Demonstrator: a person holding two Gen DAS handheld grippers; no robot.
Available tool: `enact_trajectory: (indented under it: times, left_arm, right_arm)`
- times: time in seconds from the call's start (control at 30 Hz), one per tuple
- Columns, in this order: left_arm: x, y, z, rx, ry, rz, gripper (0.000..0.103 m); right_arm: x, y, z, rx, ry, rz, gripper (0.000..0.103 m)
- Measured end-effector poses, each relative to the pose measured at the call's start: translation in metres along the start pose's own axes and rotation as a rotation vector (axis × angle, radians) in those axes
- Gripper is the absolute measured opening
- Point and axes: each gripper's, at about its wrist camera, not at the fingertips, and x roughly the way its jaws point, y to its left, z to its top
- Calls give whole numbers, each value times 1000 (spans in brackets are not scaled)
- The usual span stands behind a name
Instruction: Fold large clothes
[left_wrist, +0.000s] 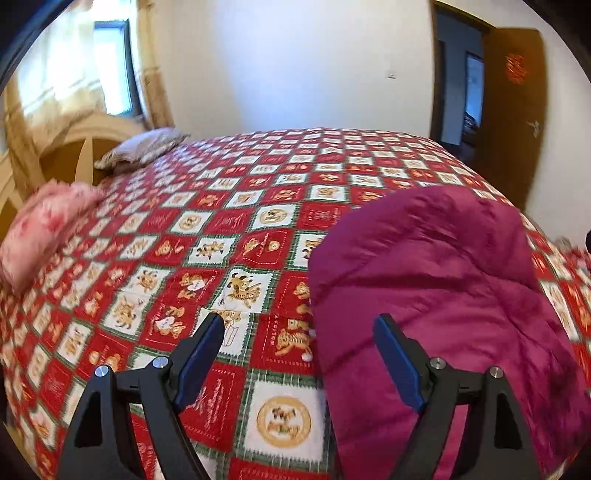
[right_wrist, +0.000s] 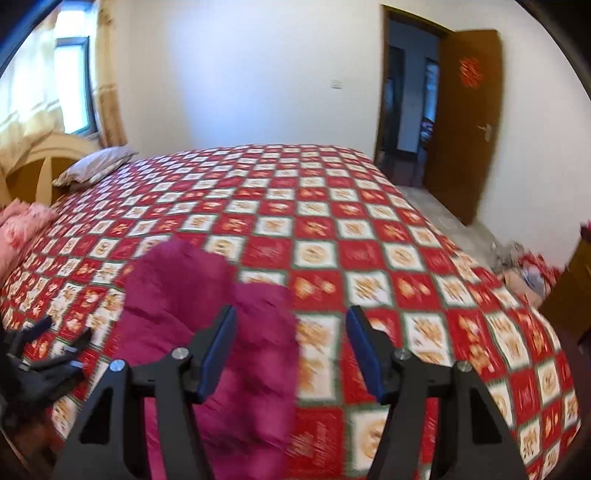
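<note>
Left wrist — magenta garment (bedspread)

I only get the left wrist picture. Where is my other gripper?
Observer: The right gripper hangs open over the near edge of the bed, beside the magenta garment.
Operator: Is it holding the garment?
Observer: No, nothing sits between its fingers.
Operator: What's on the floor past the bed?
Observer: A small heap of clutter lies at the bed's right corner.
</note>
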Motion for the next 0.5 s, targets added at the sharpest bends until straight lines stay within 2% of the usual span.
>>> enact_trajectory:
  times: [0.1, 0.23, 0.37, 0.5]
  left_arm:
    - [17, 3, 0, -56, 22, -19, 83]
    - [33, 0, 0, -92, 29, -41, 83]
    - [42, -5, 1, -106, 25, -108, 83]
    - [52, -30, -1, -83, 22, -179, 83]
  right_arm:
    - [25, 38, 13, -38, 40, 1, 56]
    - [56, 62, 8, -75, 67, -19, 48]
    - [84, 47, -22, -66, 125, -47, 46]
    - [100, 10, -60, -7, 178, -60, 46]
